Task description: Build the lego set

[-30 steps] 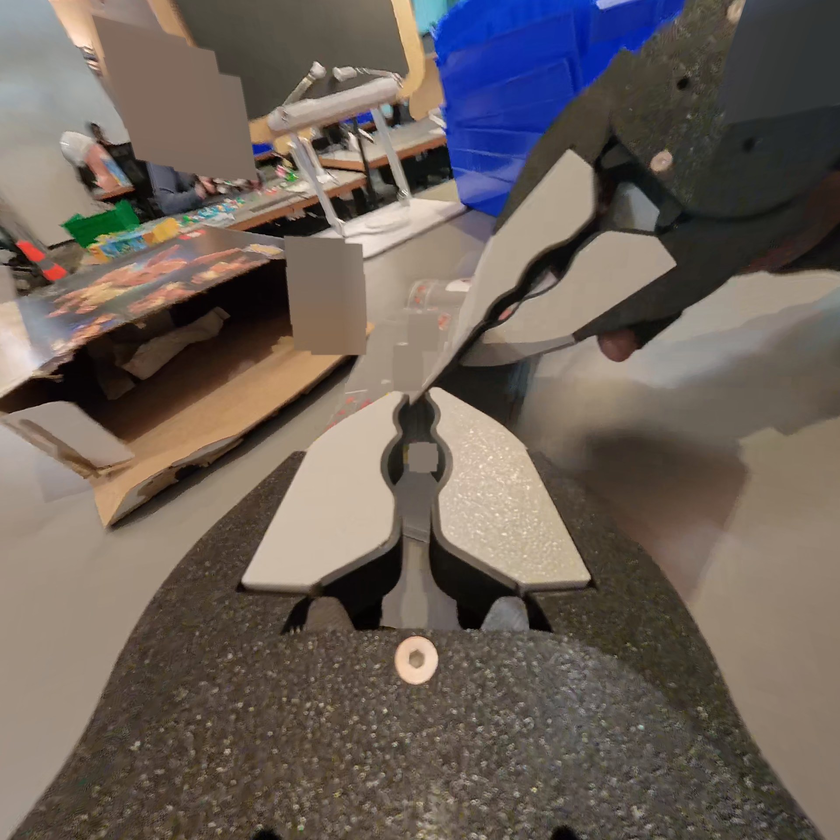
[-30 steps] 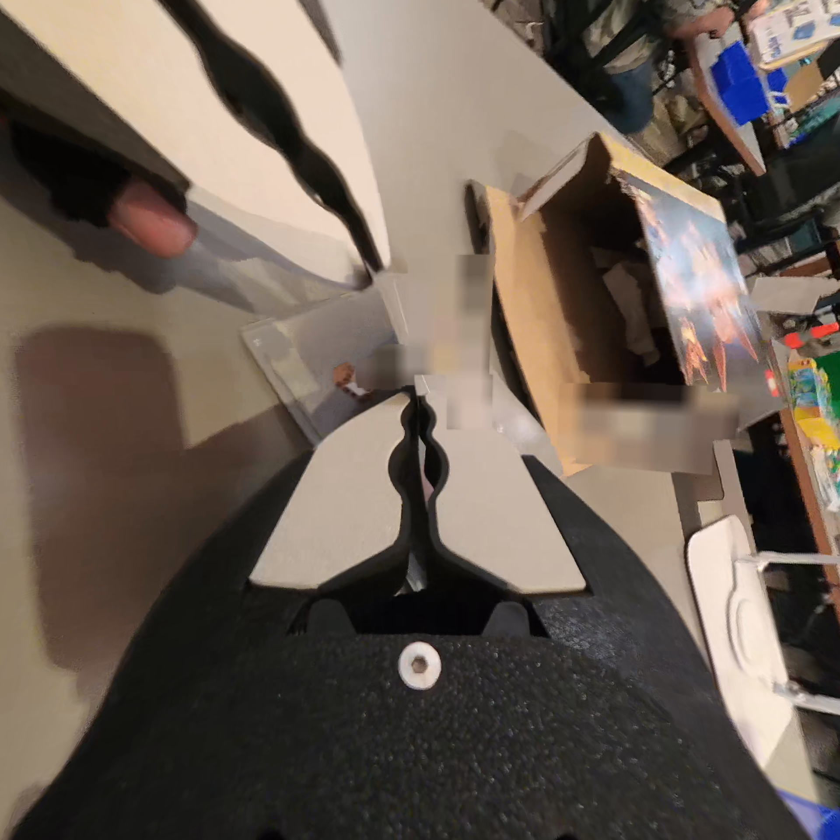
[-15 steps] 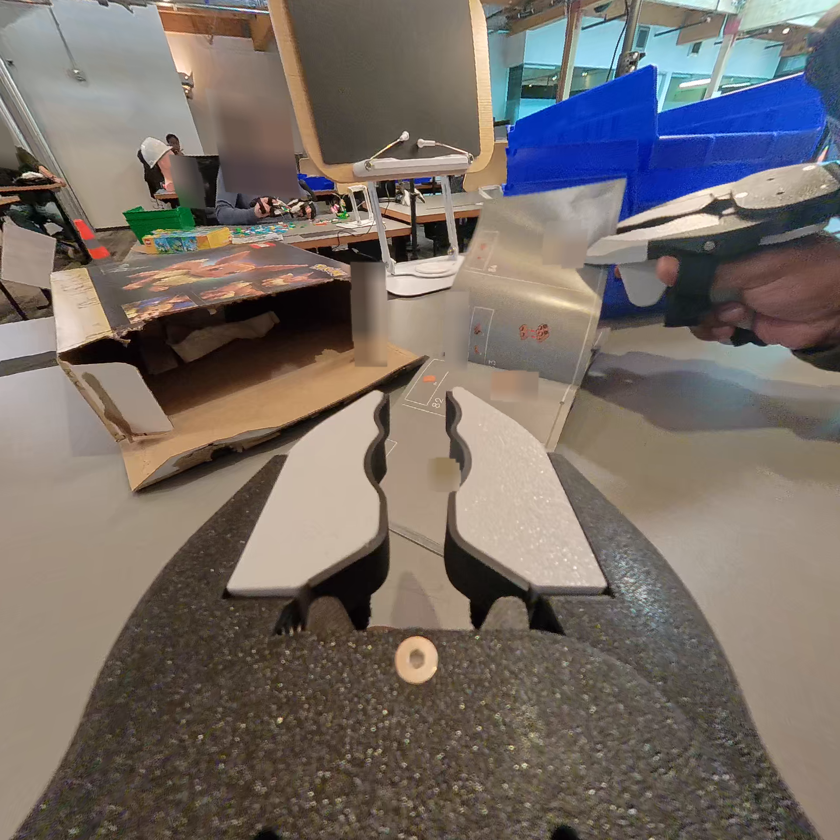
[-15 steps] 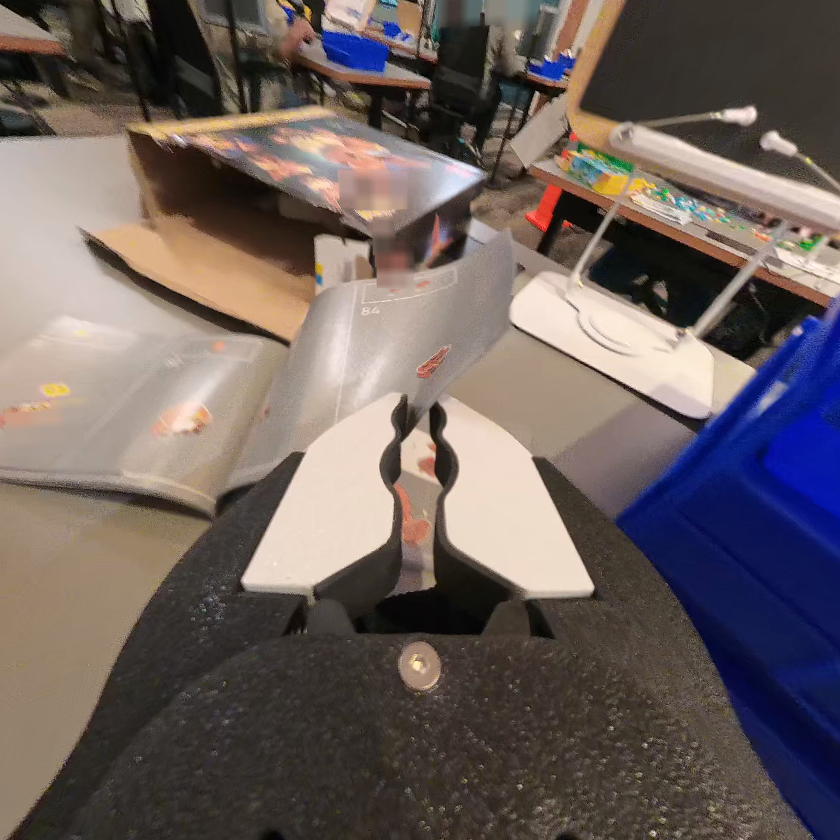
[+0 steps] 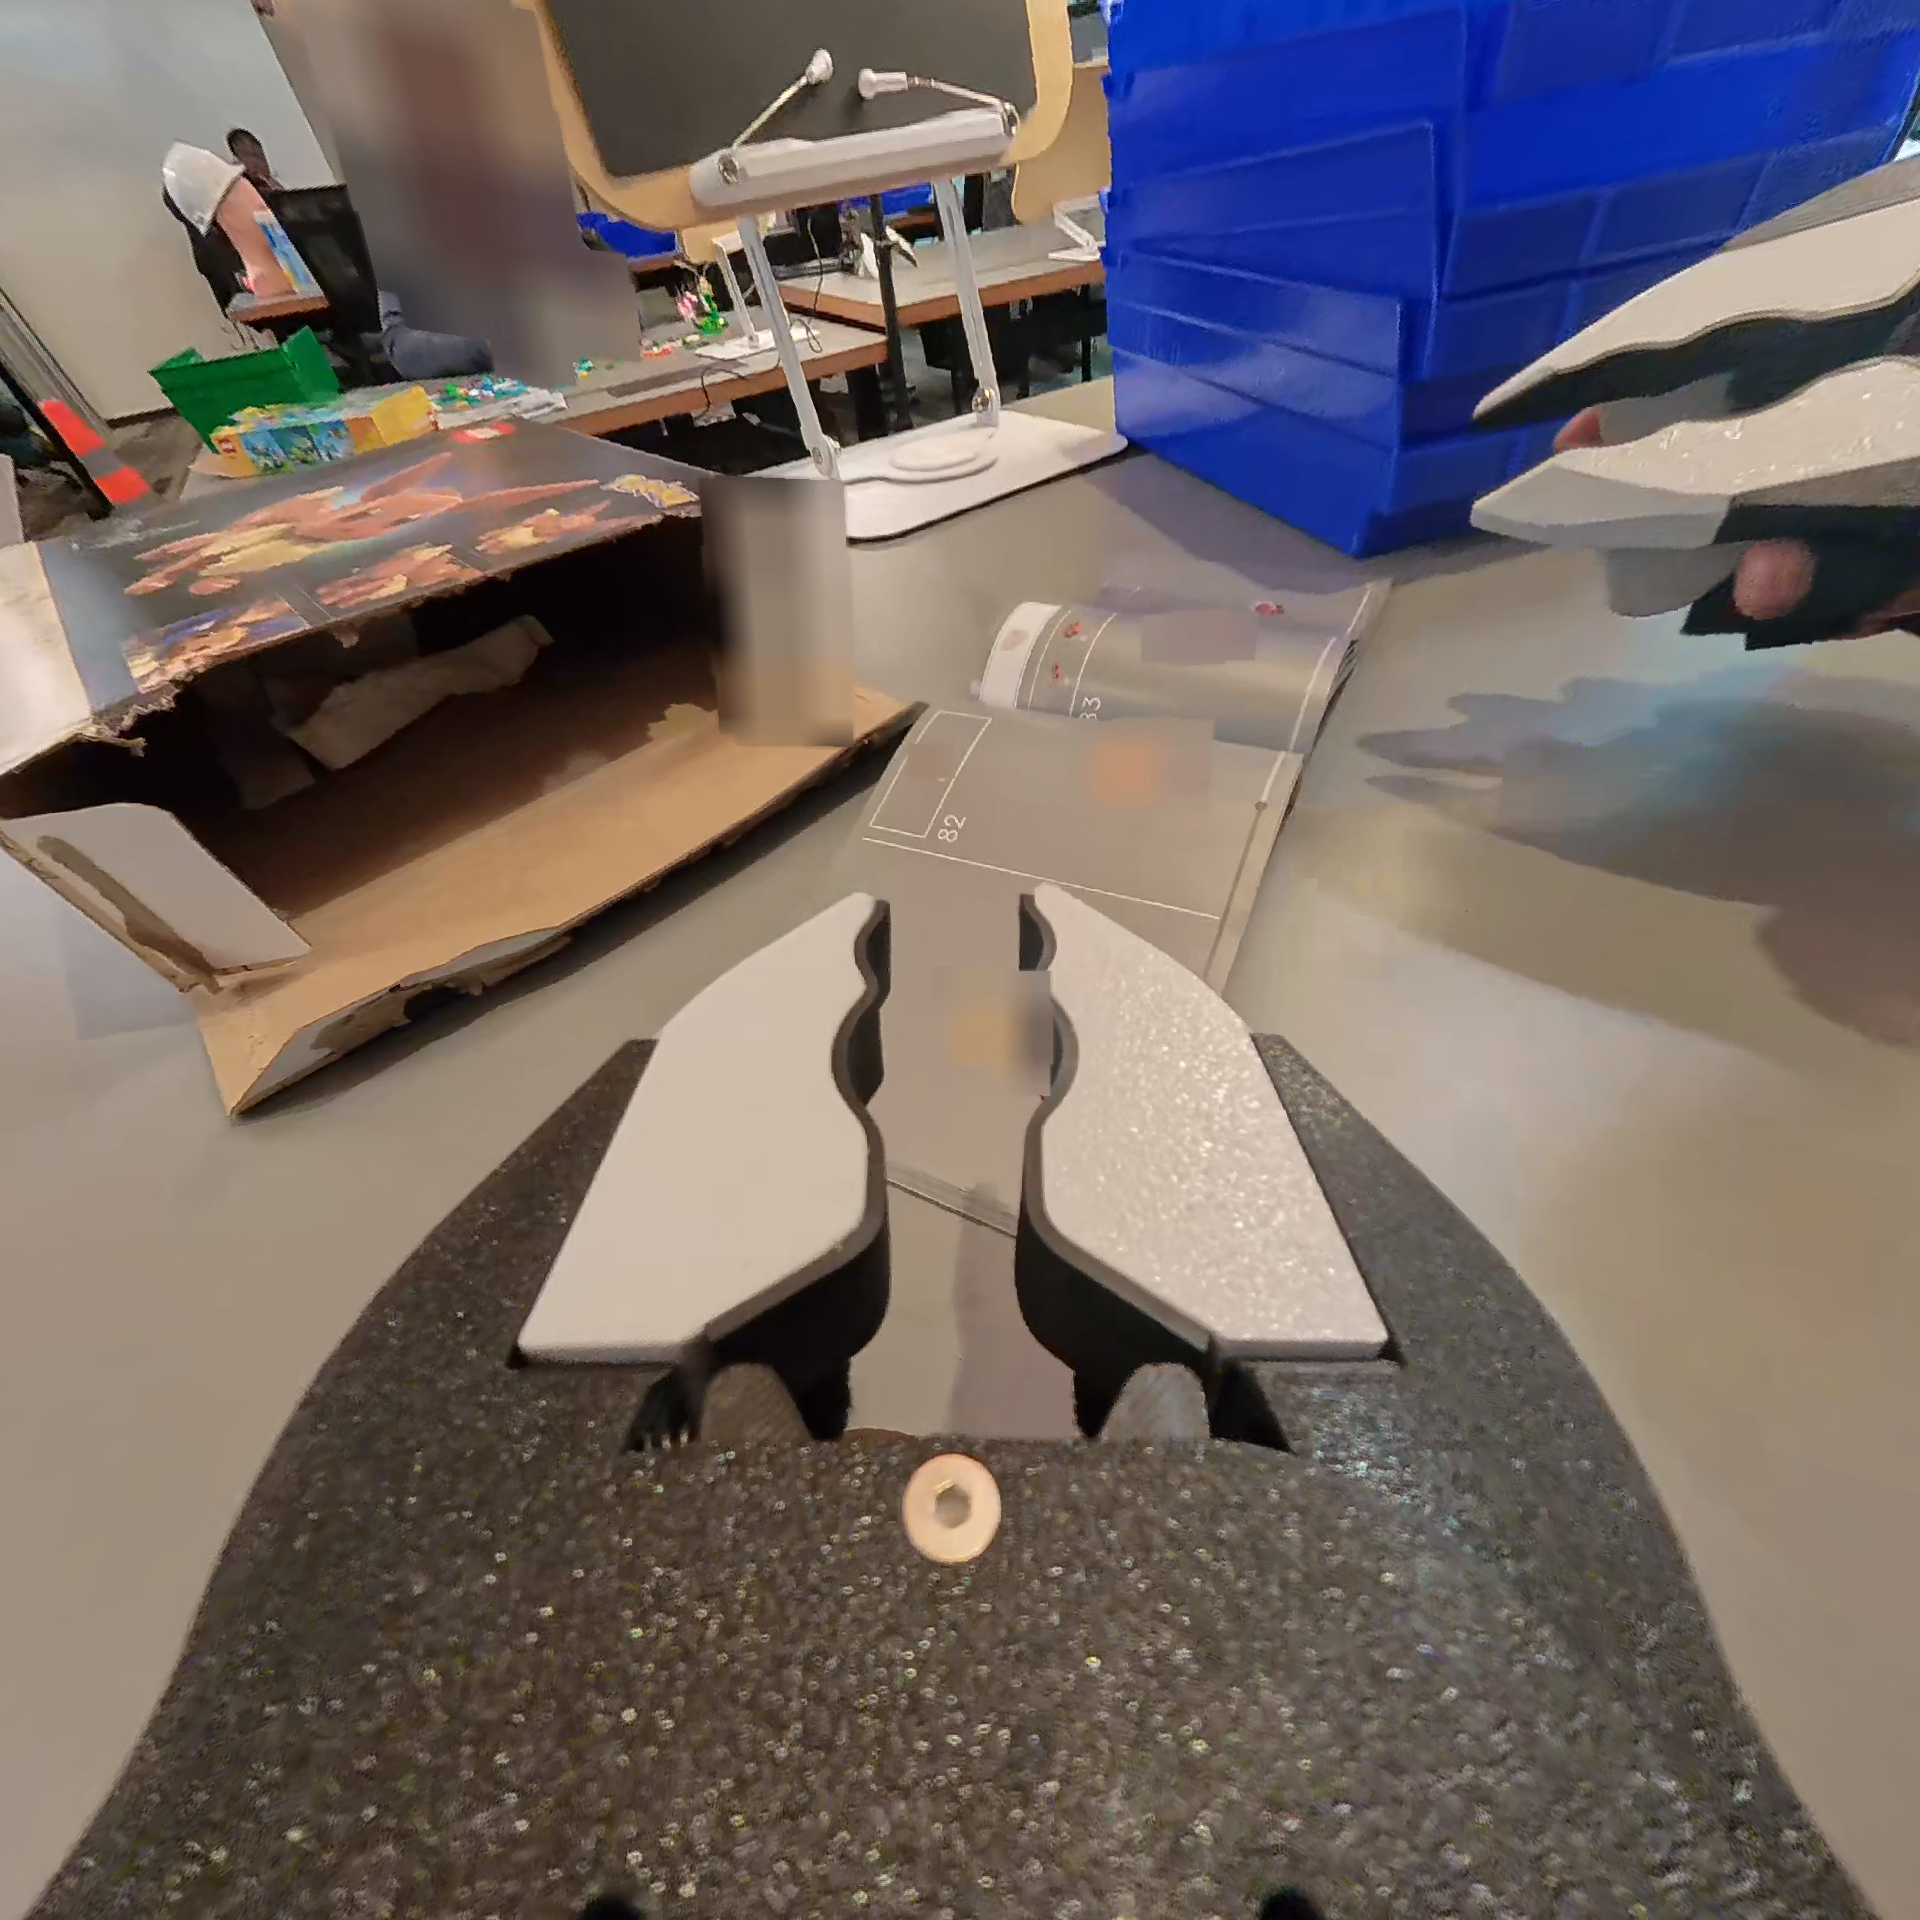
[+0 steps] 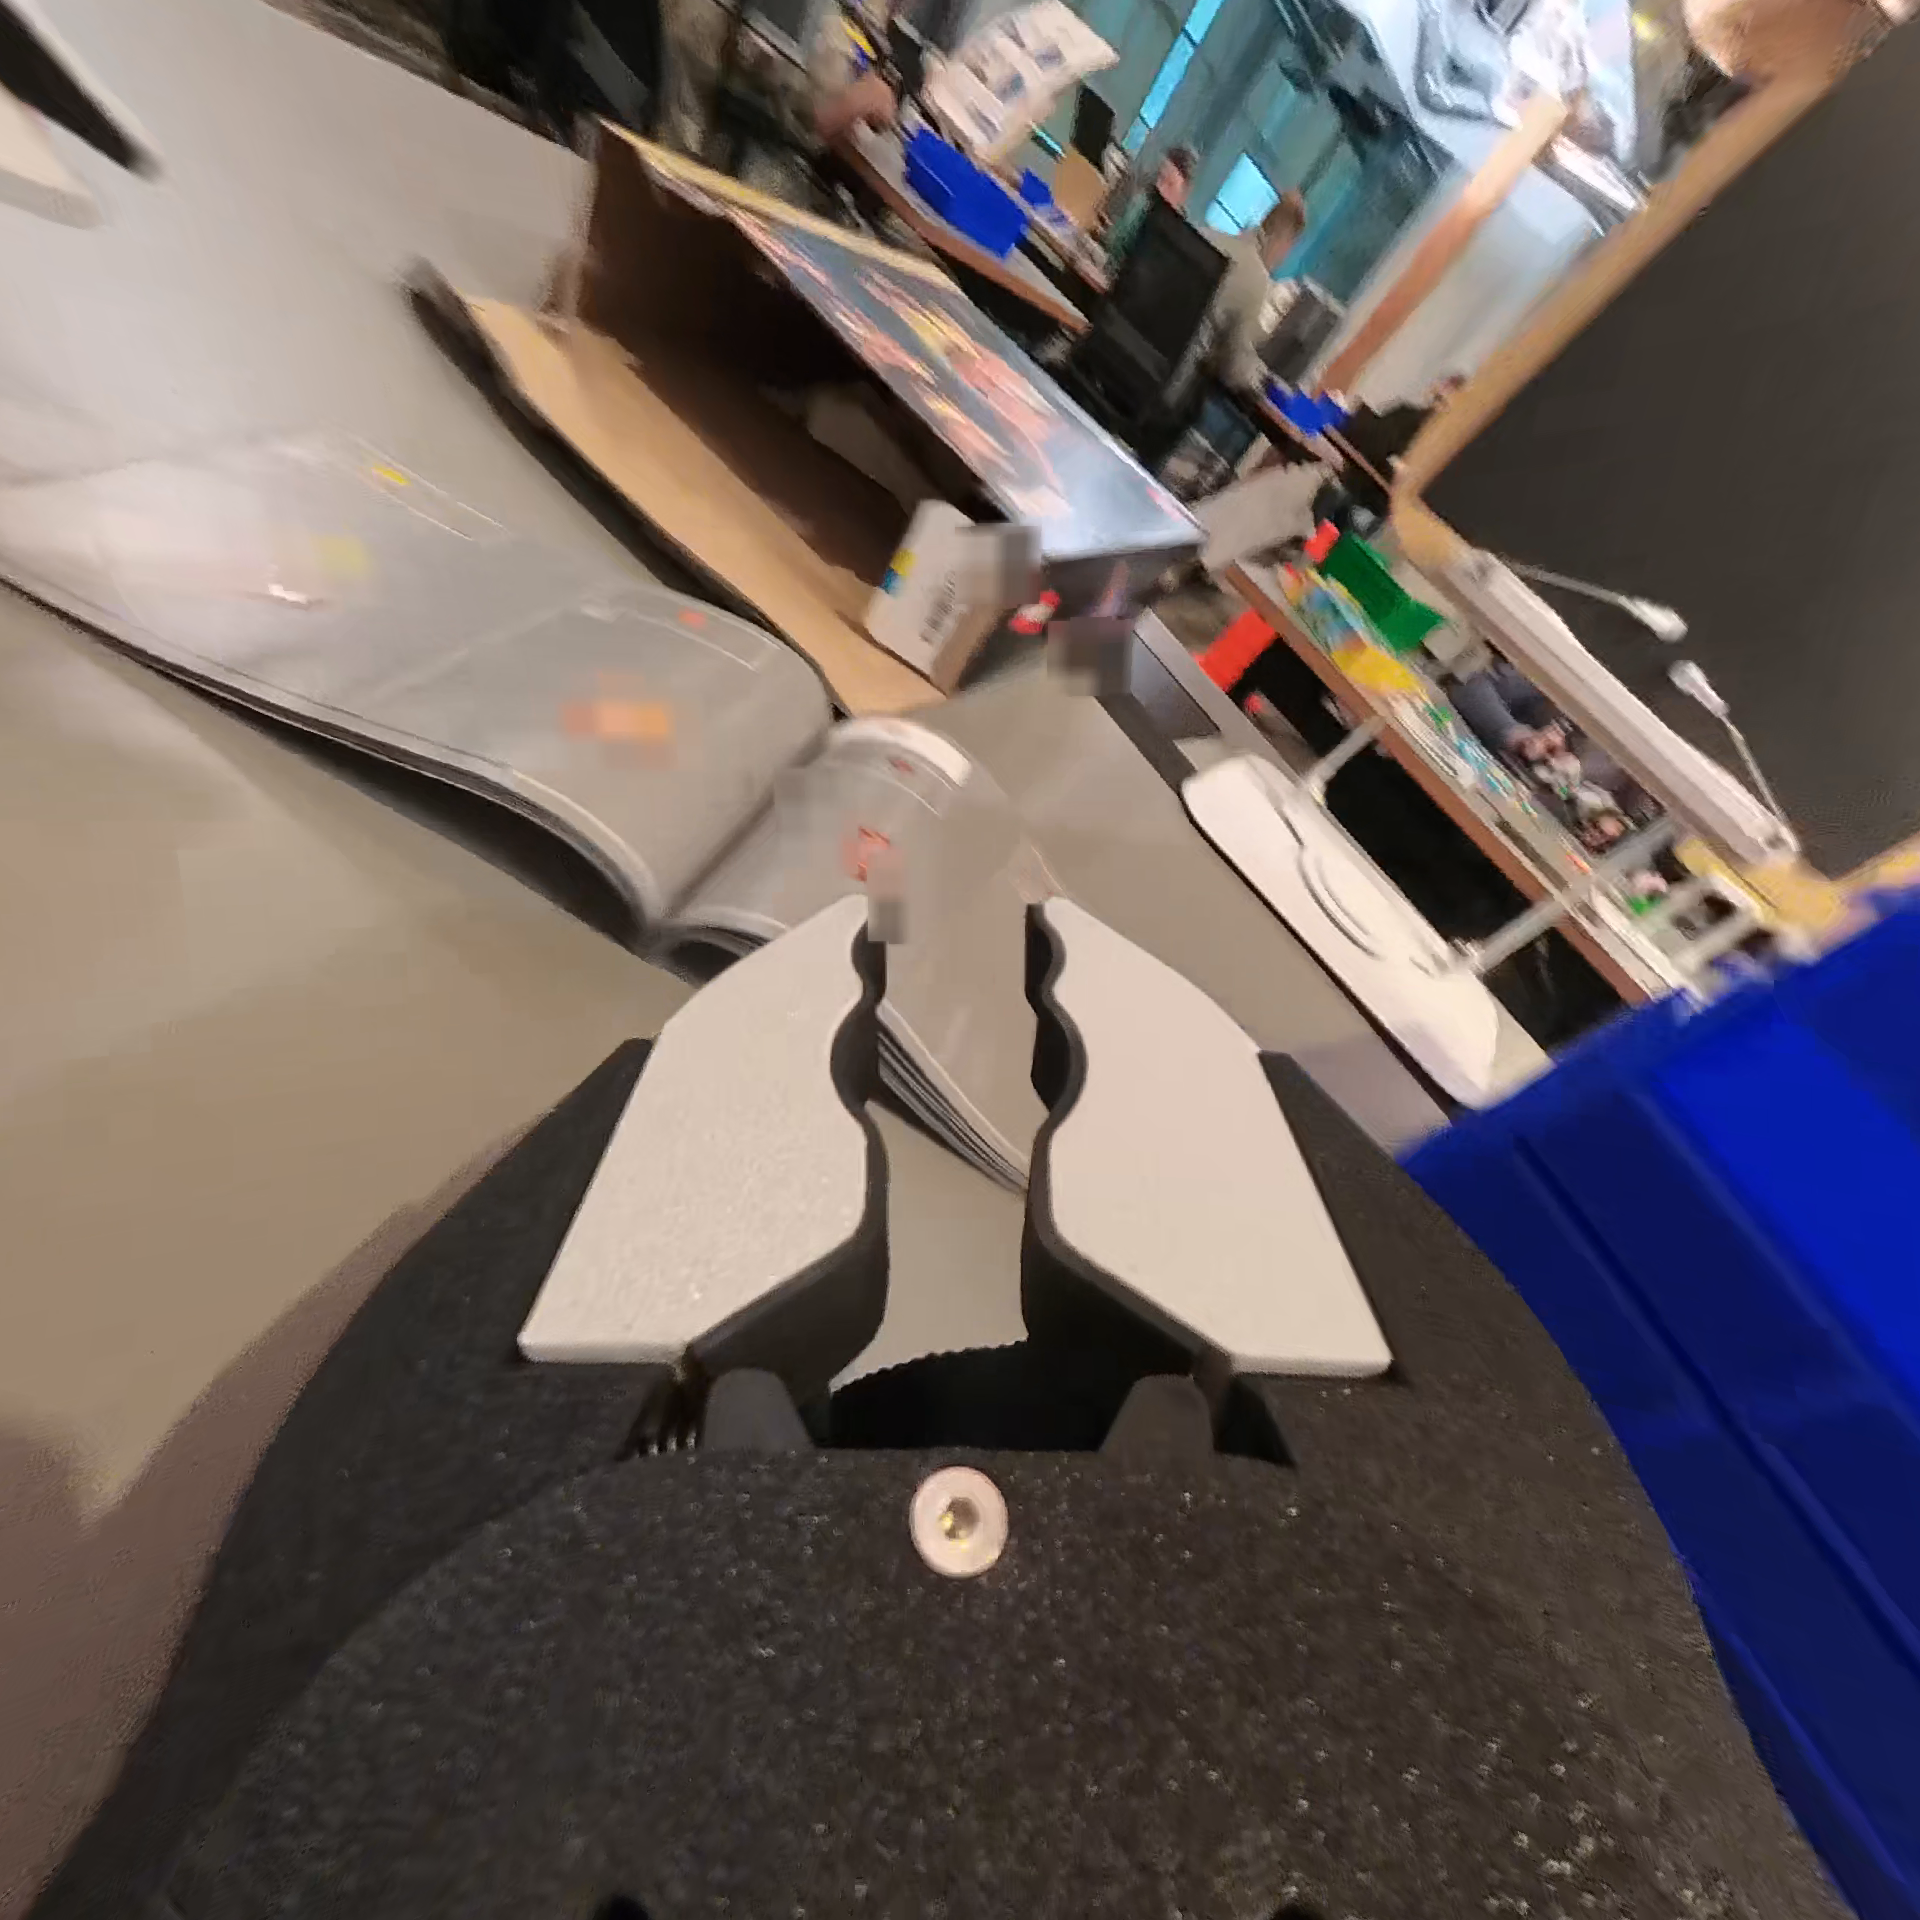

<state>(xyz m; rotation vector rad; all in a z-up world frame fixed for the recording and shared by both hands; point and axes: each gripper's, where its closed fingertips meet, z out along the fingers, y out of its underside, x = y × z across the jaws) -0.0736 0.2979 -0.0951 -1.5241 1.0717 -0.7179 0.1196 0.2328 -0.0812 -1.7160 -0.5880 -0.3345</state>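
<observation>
The open instruction booklet point(image 5: 1091, 810) lies flat on the grey table, and one page point(image 5: 1174, 665) curls over at its far right half. My left gripper point(image 5: 954, 914) is open and empty above the booklet's near corner. My right gripper point(image 6: 951, 920) is open; the booklet's right page stack point(image 6: 956, 1049) shows through the gap, not clamped. In the right wrist view the booklet point(image 6: 416, 644) spreads to the left. The right gripper also shows at the right edge of the left wrist view point(image 5: 1486, 468), held in the air. No loose bricks show on this table.
A torn cardboard set box point(image 5: 416, 790) lies open to the left of the booklet, also in the right wrist view point(image 6: 831, 343). Stacked blue bins point(image 5: 1455, 260) stand at the back right point(image 6: 1714, 1195). A white lamp base point(image 5: 966, 457) sits behind the booklet. People sit at far tables. Left tips to right tips: about 20 centimeters.
My right gripper was shut on a lifted page and has opened; the page dropped and curls on the booklet. My left gripper went from shut to open and widened further.
</observation>
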